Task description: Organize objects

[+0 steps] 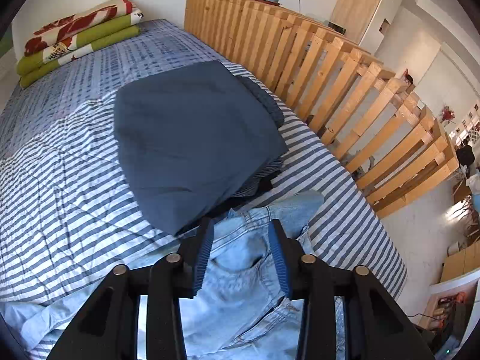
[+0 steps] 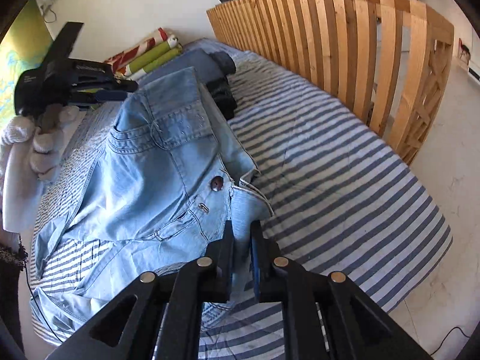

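Left wrist view: our left hand-held gripper (image 1: 241, 255) stands half-wide over the jeans (image 1: 240, 285), gripping nothing; the folded navy cloth (image 1: 192, 138) lies at 11 o'clock.

Right wrist view: the right hand-held gripper (image 2: 241, 258), narrow, straddles the jeans' edge at 6 o'clock; we should pinch firmly before folding.

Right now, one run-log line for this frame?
left gripper: open above jeans | right gripper: jaws around jeans edge | dark folded cloth: on bed

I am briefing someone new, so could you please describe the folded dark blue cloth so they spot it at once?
Find the striped bed beside the wooden slat railing. The folded dark blue cloth lies mid-bed, just beyond the light denim jeans. It alone is plain navy, unlike the green and floral blankets at the wall.
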